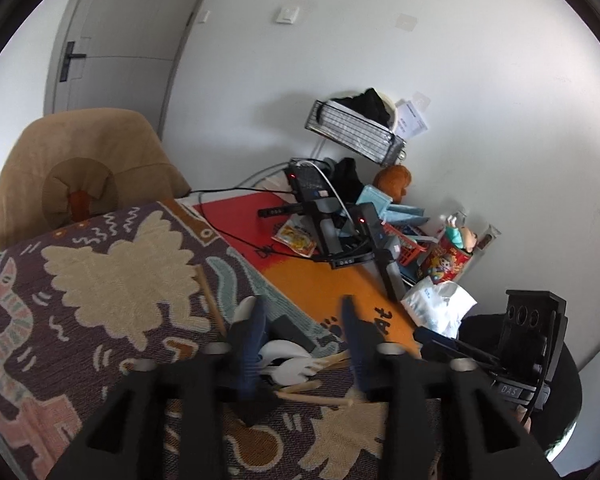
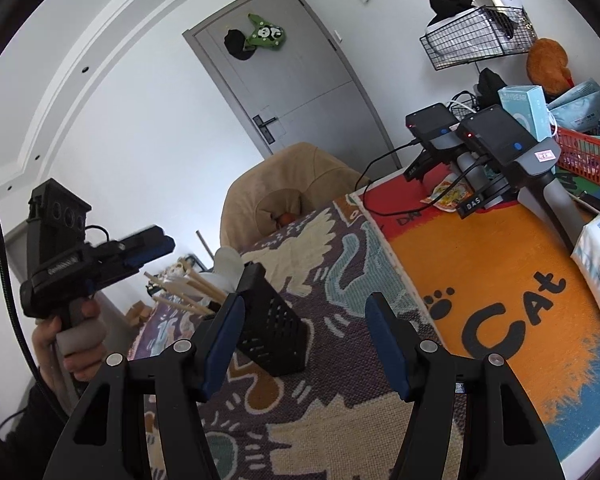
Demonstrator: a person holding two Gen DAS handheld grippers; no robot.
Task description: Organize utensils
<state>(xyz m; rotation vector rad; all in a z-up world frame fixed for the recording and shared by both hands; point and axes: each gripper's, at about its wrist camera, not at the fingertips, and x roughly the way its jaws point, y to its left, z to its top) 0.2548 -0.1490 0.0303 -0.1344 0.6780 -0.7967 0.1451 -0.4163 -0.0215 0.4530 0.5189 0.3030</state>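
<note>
Two sets of fingers stand open, gripping nothing. Your left gripper [image 1: 304, 312] hangs over the utensils [image 1: 288, 364] (white plastic spoons, forks and wooden chopsticks) bunched in the black perforated holder [image 2: 274, 320], which sits between and just beyond its fingers. Your right gripper [image 2: 304, 300] has the holder just beyond its left finger, likely ready to steady it on the patterned mat [image 2: 340, 420].
</note>
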